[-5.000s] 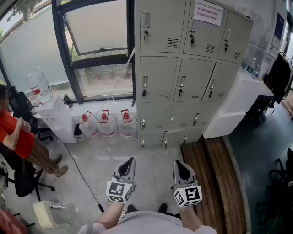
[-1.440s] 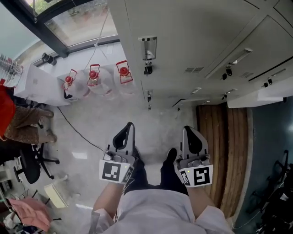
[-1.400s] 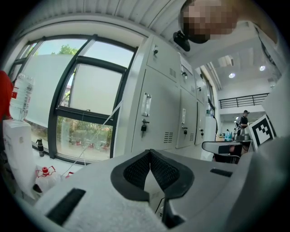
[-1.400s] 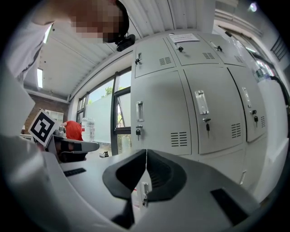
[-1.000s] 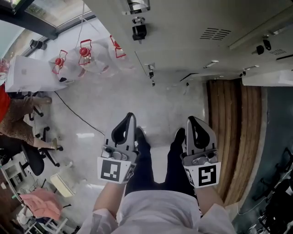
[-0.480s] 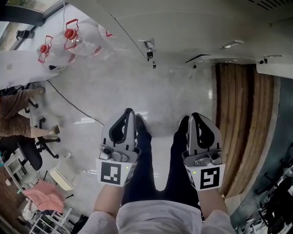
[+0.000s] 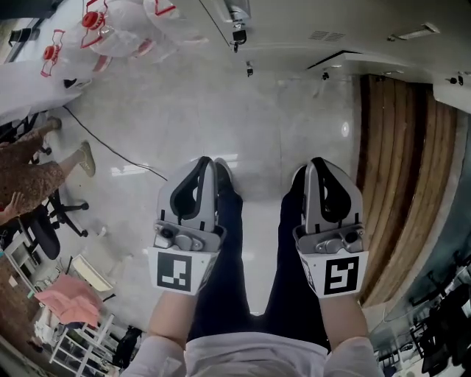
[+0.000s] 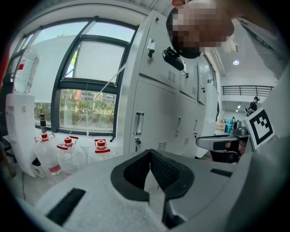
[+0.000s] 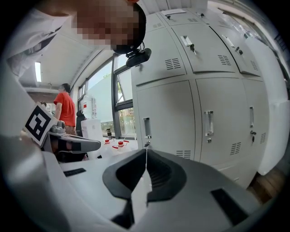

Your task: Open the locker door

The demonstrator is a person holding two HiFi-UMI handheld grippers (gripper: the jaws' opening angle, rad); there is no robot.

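Note:
The grey lockers stand a step or two ahead, all doors closed, each with a vertical handle and a key lock below it. In the head view only their lowest doors show at the top edge. Both grippers are held low in front of my body, well short of the lockers. My left gripper is shut with nothing in it, its pads meeting in the left gripper view. The right gripper is likewise shut and empty, pointing towards a lower locker door.
Several water bottles with red caps stand by the window left of the lockers. A wooden platform runs along the right. A black cable crosses the floor. A seated person and an office chair are at left.
The head view has tipped further down, so the lockers slid to the top edge. Both grippers stay shut and side by side above my legs.

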